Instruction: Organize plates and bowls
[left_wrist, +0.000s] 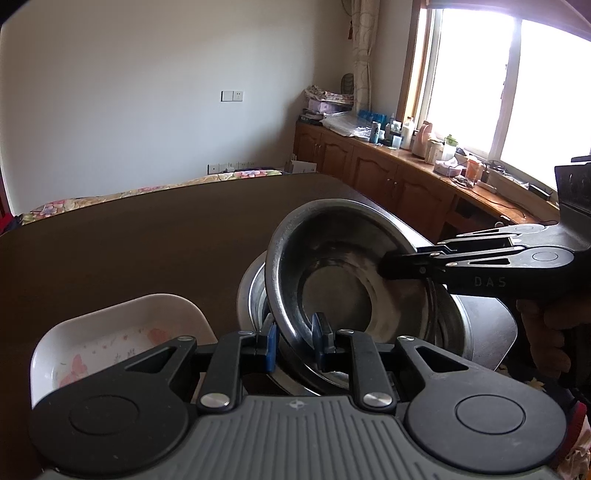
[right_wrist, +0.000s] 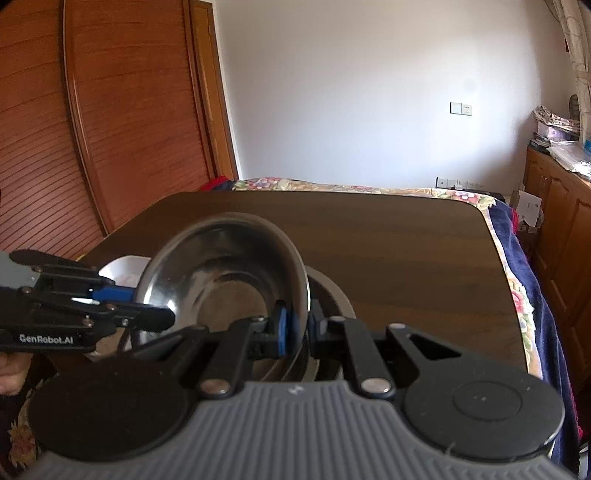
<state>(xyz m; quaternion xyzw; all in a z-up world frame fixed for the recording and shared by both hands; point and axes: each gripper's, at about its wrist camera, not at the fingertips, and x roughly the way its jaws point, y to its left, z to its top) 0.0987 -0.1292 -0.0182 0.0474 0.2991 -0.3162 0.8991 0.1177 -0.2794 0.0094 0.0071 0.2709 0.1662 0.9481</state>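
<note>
- left wrist: low, close, facing window-side cabinets across the steel bowl.
- right wrist: opposite rim, facing wardrobe; shared bowl, table.

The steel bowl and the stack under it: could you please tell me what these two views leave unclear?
- Left wrist view: how many bowls sit in the stack is hidden by the tilted steel bowl.
- Left wrist view: the white dish has its near side covered by the left gripper.
- Right wrist view: the white dish is mostly behind the bowl.
- Right wrist view: the right gripper straddles the rim; contact of the right-hand pad is unclear.
</note>
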